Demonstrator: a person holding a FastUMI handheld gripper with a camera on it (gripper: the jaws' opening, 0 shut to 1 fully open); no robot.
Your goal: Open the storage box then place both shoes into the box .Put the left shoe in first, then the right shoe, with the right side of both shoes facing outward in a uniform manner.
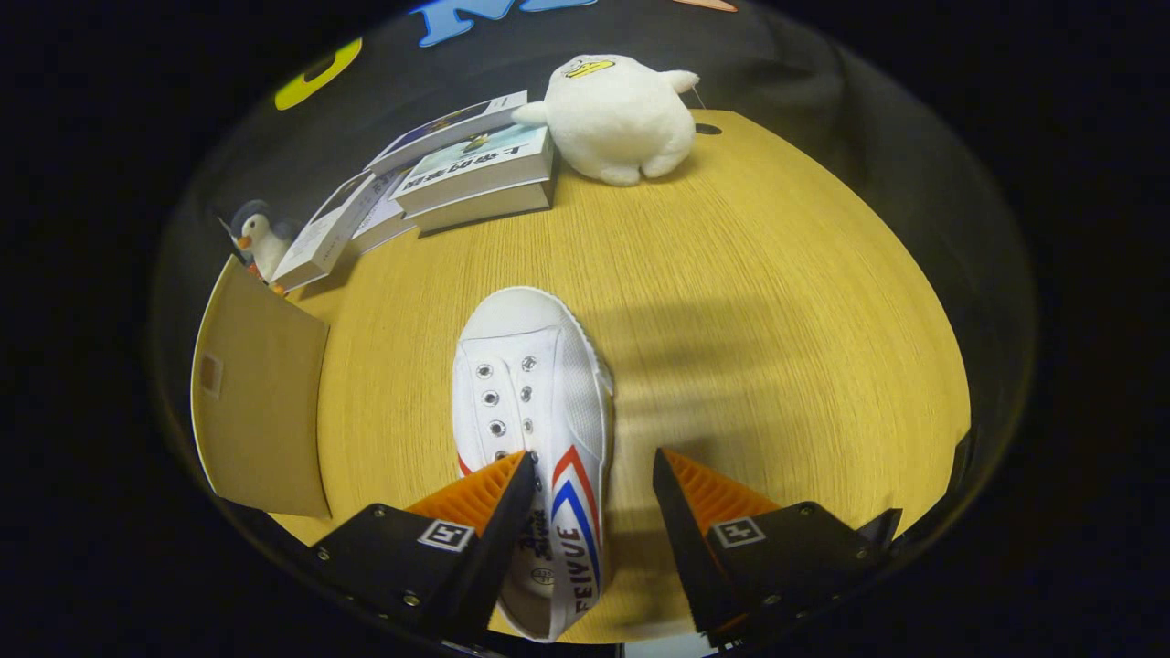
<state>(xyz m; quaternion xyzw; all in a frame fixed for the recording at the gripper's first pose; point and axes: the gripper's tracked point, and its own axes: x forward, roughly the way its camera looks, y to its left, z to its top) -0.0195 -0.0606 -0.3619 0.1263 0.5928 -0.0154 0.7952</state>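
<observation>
The gripper hangs over a wooden bench with its fingers spread wide and nothing pressed between them. A white canvas shoe lies on the bench, toe pointing away, its heel end reaching down between the fingers. The left finger overlaps the shoe's lacing area and hides part of the eyelet rows; whether it touches the canvas cannot be told. The right finger stands clear of the shoe, over bare wood. The shoe has no laces in the visible eyelets, and red and blue stripes run along its side near the heel. The heel itself is cut off low in the view.

To the left of the shoe, a brown cardboard panel stands at the bench edge; it may be the storage box or its lid, but its shape is too cropped to say. Beyond it sits a small penguin toy, half hidden behind a leaning book. A stack of books lies further back, and a white plush duck rests beside them, touching the topmost book.
</observation>
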